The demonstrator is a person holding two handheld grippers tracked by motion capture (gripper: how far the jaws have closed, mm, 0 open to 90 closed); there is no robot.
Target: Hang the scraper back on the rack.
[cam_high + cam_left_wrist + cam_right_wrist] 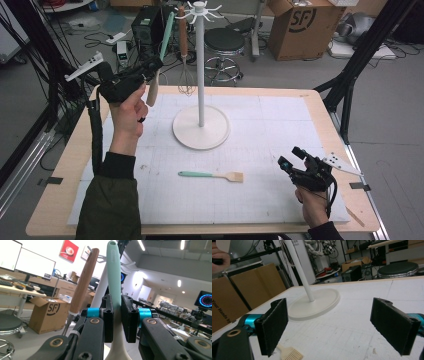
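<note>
While the high view shows the left gripper (150, 67) raised, its own view shows fingers clamping the mint-handled spatula (114, 277).

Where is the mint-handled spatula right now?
In the high view the mint-handled spatula is raised at upper left, clamped in the left gripper, just left of the whisk hanging on the white rack.

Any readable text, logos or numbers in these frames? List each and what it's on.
"SF": brown carton behind the table; also read in the left gripper view.
"Your Hands by": cardboard sheet, cut off at the frame edge.
Red poster and monitors: too blurred to read.
</note>
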